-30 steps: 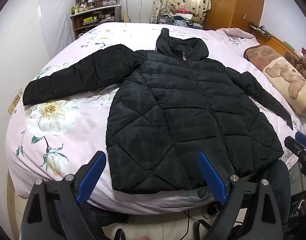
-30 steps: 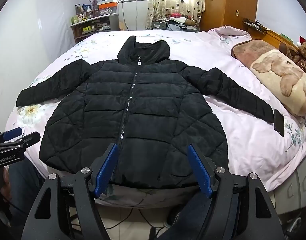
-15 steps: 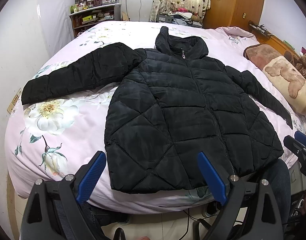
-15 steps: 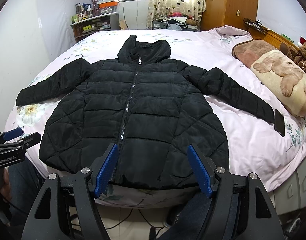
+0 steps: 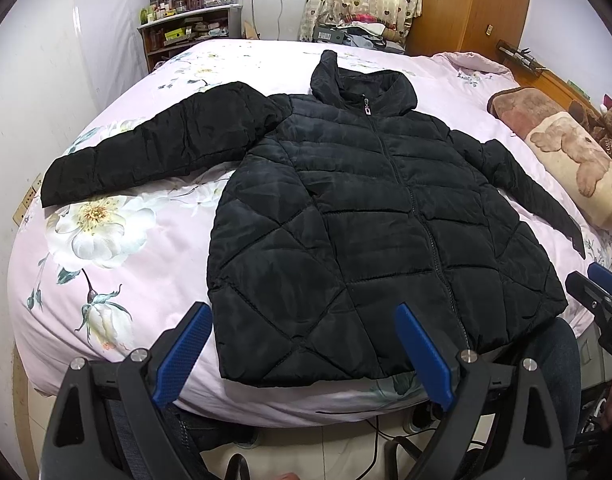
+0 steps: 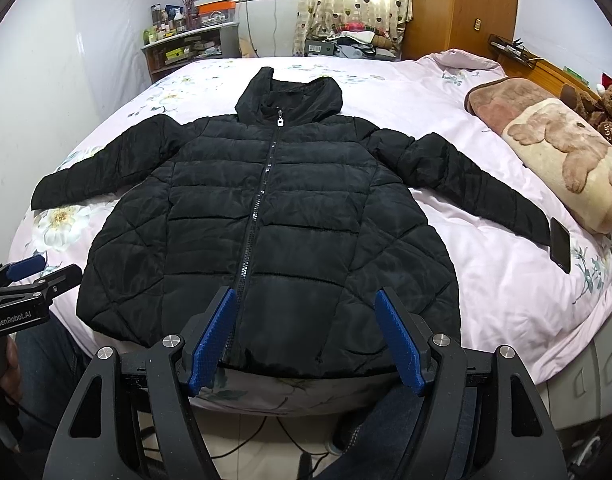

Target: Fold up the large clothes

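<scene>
Reading "GenRobot.AI" on left tongs (image 6: pixel 38 270).

**Black quilted jacket: laid flat, unfolded**

One black hooded puffer jacket (image 6: pixel 274 216) lies front-up on the bed (image 6: pixel 486 280). Zip closed to the collar. Both sleeves spread outward. Hood flat at the far end; hem along the near bed edge.

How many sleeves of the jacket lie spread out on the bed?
2. One sleeve stretches to the left over the flowered sheet; the other sleeve stretches to the right, its cuff ending beside a phone. Neither is folded in yet, and nothing hides them.
</scene>
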Motion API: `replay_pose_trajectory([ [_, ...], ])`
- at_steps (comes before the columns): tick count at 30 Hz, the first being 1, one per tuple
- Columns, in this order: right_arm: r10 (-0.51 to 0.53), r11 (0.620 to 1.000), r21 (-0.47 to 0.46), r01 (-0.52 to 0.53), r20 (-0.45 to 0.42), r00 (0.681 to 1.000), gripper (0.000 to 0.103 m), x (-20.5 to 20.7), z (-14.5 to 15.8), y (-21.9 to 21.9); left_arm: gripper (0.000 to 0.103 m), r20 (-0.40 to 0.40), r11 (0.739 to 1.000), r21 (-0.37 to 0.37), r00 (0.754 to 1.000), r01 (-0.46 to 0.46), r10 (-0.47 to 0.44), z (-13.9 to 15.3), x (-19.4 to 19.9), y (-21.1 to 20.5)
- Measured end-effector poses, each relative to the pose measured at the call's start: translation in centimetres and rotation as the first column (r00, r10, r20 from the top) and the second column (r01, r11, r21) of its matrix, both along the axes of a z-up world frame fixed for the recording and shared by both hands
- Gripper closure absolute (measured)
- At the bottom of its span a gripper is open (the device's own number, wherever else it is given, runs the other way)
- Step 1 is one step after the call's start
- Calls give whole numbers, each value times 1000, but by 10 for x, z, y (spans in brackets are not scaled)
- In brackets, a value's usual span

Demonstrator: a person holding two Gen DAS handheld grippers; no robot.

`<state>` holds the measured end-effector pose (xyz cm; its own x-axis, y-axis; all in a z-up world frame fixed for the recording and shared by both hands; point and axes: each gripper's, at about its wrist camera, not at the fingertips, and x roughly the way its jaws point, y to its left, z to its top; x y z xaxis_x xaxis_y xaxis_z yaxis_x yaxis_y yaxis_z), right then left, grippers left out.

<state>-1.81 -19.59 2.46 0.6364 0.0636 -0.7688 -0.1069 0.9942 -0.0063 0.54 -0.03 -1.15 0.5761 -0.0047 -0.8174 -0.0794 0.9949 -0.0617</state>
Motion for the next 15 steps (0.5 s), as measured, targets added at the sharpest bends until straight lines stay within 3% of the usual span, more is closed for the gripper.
replay_pose_trajectory([
  [15, 1, 1000, 3, -1, -14, 1000, 32, 3, -4, -1, 9, -8, 1000, 1, 1000, 7, -7, -6, -7, -2],
])
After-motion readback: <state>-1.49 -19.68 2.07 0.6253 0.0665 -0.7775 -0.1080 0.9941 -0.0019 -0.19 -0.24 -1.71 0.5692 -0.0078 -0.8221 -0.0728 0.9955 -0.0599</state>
